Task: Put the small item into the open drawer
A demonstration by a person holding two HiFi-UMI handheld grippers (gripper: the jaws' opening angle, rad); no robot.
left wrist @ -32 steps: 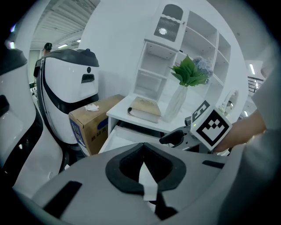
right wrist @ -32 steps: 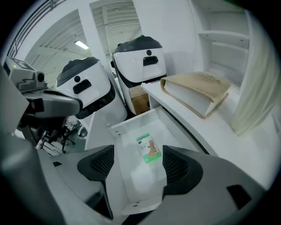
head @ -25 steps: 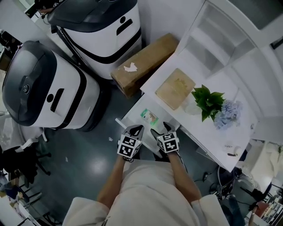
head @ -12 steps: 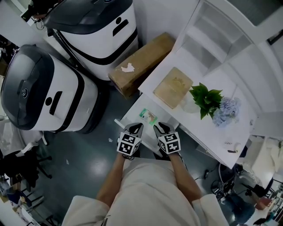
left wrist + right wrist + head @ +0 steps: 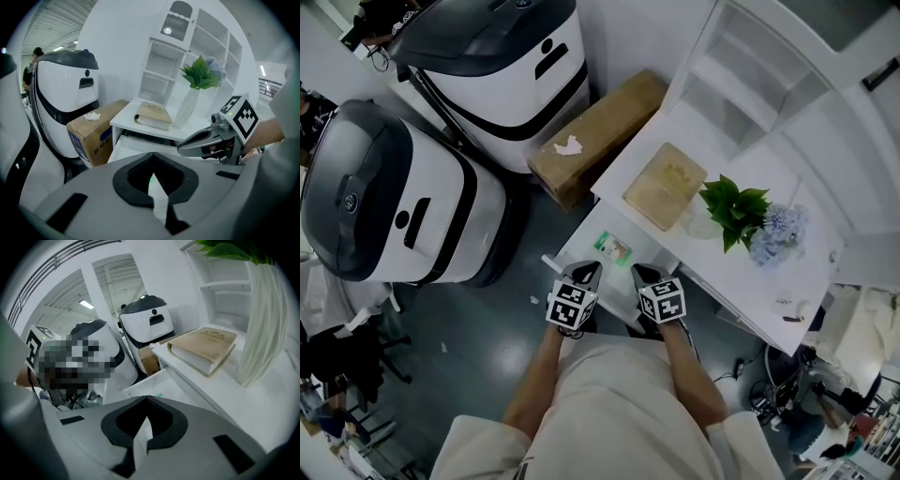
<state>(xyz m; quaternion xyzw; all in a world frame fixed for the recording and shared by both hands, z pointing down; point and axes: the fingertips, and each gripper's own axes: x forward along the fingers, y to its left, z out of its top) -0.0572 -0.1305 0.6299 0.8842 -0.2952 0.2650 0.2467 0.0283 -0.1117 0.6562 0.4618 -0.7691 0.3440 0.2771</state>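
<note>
**Both grippers shut & empty, item lies in drawer**

Head view: L gripper [image 5: 589, 270] and R gripper [image 5: 639, 272] sit side by side at the near edge of the open drawer [image 5: 579, 246], tips pointing into it. The small item [image 5: 614, 248], green/white, lies flat on the drawer floor just beyond the tips and btwn the two, touching neither. The drawer is pulled out from under a white desk [image 5: 741, 281], which carries a book [image 5: 666, 186] and a plant [image 5: 733, 208]. A cardboard box [image 5: 600, 131] stands on the floor beside the desk.

L gripper view: jaw tips meet, nothing btwn them. A green sliver of the item [image 5: 151, 178] shows through the slot behind the tips, so it lies low and just ahead. R gripper is over at the right of the pic, above the drawer front, w/ nothing in it.

R gripper view: jaws have just been closing and now stand tip to tip, empty. Item [image 5: 159, 394] peeks out just past the tips, slightly right, on the drawer floor. Book and vase [image 5: 258, 333] are up on the desktop to the right.
</note>
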